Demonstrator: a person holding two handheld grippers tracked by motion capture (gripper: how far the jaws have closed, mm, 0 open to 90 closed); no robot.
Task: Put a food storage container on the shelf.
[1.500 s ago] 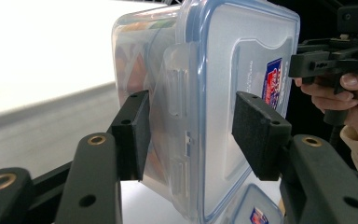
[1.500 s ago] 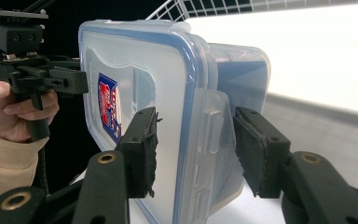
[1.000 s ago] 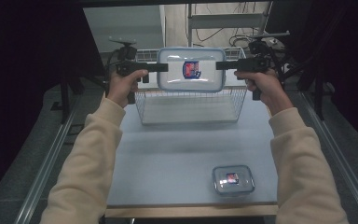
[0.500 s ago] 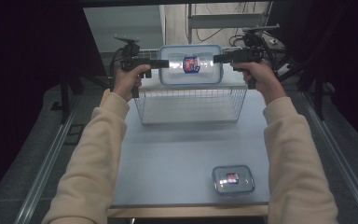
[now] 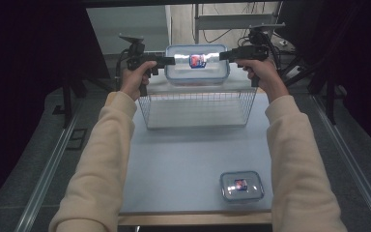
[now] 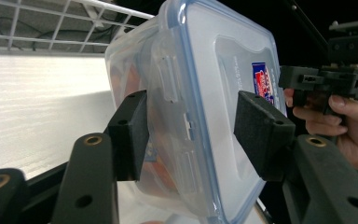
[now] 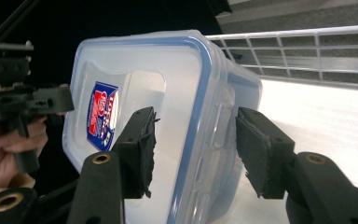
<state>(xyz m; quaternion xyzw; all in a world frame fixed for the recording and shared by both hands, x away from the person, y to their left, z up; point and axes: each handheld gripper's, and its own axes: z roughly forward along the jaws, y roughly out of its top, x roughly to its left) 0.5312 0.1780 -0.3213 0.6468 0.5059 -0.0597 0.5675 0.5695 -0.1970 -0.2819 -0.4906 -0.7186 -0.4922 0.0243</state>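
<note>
Both grippers have carried the box (image 5: 197, 64) further over the basket (image 5: 198, 109) and slightly down. The left gripper (image 6: 189, 135) and right gripper (image 7: 196, 149) each straddle one end of it, and their jaws have just been opening — gaps show beside the pads. Release into the basket looks underway; the small box (image 5: 241, 186) waits near.

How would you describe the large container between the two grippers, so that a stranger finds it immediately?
Look at the wire basket at the far end of the table. Just beyond it sits the large container, clear with a blue-rimmed lid. It is bigger than the small container near the front edge.
</note>
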